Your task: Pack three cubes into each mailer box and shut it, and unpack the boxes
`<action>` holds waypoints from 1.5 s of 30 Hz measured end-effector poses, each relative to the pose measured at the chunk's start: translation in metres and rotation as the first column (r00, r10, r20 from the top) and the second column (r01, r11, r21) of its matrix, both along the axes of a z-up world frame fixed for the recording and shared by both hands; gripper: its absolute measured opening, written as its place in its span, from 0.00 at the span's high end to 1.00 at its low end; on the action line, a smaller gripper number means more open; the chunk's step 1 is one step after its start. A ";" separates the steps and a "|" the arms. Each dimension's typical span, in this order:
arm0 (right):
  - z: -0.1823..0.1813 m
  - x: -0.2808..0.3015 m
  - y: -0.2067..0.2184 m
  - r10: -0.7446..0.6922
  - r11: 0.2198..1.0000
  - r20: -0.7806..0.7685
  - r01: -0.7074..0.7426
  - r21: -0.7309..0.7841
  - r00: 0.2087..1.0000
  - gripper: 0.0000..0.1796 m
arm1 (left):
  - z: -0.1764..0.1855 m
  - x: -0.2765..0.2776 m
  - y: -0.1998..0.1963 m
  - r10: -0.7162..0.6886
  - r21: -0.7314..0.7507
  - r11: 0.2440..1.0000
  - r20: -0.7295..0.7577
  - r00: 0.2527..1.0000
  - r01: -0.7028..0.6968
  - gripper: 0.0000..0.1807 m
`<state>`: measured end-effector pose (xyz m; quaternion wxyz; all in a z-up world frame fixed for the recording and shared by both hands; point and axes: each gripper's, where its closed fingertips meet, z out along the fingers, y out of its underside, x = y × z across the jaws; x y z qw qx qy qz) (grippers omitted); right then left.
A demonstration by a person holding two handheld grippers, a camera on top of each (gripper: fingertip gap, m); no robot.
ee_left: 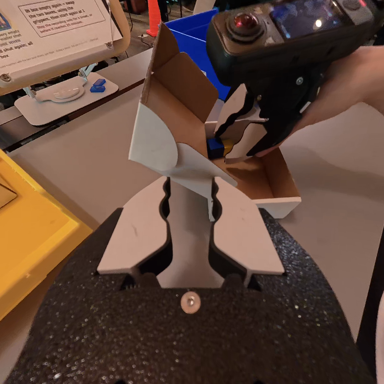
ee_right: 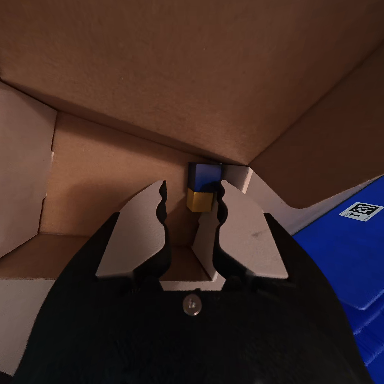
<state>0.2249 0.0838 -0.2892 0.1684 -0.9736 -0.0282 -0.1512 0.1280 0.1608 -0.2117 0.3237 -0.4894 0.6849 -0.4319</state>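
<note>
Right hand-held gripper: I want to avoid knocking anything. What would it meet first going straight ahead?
Probably the yellow cube, with the blue cube just behind, in the mailer box corner; the open right hand-held gripper points there, though depth is unclear.

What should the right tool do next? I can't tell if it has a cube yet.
Probably ease forward and shut on the yellow cube: the right tool is open inside the mailer box, holding nothing, with the blue cube just behind.

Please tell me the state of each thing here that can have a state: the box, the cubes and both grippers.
mailer box: open, lid flap raised
blue cube: inside the box, in a corner
yellow cube: inside the box, touching the blue cube
left gripper: open, at the box's outer wall
right gripper: open, reaching into the box
</note>
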 end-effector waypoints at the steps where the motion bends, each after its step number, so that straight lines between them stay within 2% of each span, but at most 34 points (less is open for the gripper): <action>1: -0.001 0.001 0.000 -0.003 1.000 0.004 0.003 0.000 1.000 0.75 | 0.000 0.001 0.001 0.016 -0.013 1.000 0.001 1.000 -0.016 0.77; 5: -0.002 0.005 -0.001 -0.015 1.000 0.023 0.015 -0.004 1.000 0.75 | -0.003 0.004 0.001 0.038 -0.075 0.996 -0.032 0.999 -0.041 0.71; 12: -0.008 0.013 0.000 0.027 0.998 0.159 -0.017 -0.061 0.987 0.72 | -0.016 0.002 0.003 0.034 0.011 0.999 -0.084 0.996 -0.033 0.72; 15: -0.008 0.010 0.000 0.093 0.994 0.185 -0.080 -0.074 0.978 0.73 | -0.018 0.002 0.004 0.037 0.009 0.999 -0.093 0.995 -0.037 0.72; 17: -0.007 0.006 -0.001 0.118 0.992 0.156 -0.109 -0.061 0.981 0.73 | -0.018 0.002 0.004 0.035 0.001 0.999 -0.091 0.995 -0.035 0.72; 21: 0.000 -0.011 0.001 0.159 0.987 -0.003 -0.159 0.021 0.987 0.83 | -0.020 0.002 0.007 0.036 -0.001 0.999 -0.099 0.994 -0.037 0.72; 26: 0.007 0.001 -0.001 0.154 0.988 0.080 -0.155 0.003 0.985 0.75 | -0.020 0.000 0.012 0.044 -0.001 0.999 -0.099 0.994 -0.044 0.72; 29: -0.003 0.001 -0.001 0.120 0.992 0.043 -0.119 -0.032 0.992 0.72 | -0.020 0.000 0.014 0.045 -0.013 0.999 -0.103 0.994 -0.047 0.73; 31: -0.008 0.004 -0.001 0.086 0.995 0.042 -0.083 -0.051 0.995 0.67 | -0.021 -0.001 0.015 0.046 -0.010 0.999 -0.107 0.993 -0.047 0.73; 35: -0.011 0.006 -0.003 0.121 0.986 0.076 -0.111 -0.125 0.990 0.70 | -0.022 -0.002 0.016 0.041 0.001 0.999 -0.113 0.993 -0.041 0.73; 38: -0.009 -0.007 0.001 0.172 0.979 0.046 -0.165 -0.121 0.984 0.73 | -0.022 -0.002 0.015 0.038 -0.004 0.999 -0.112 0.993 -0.038 0.73; 40: -0.009 -0.006 0.003 0.158 0.981 0.052 -0.150 -0.122 0.986 0.75 | -0.024 -0.002 0.014 0.035 -0.009 0.999 -0.119 0.992 -0.037 0.73; 45: -0.017 -0.008 0.004 0.144 0.981 -0.043 -0.149 -0.124 0.989 0.80 | -0.027 -0.002 0.010 0.023 0.013 1.000 -0.134 0.991 -0.021 0.74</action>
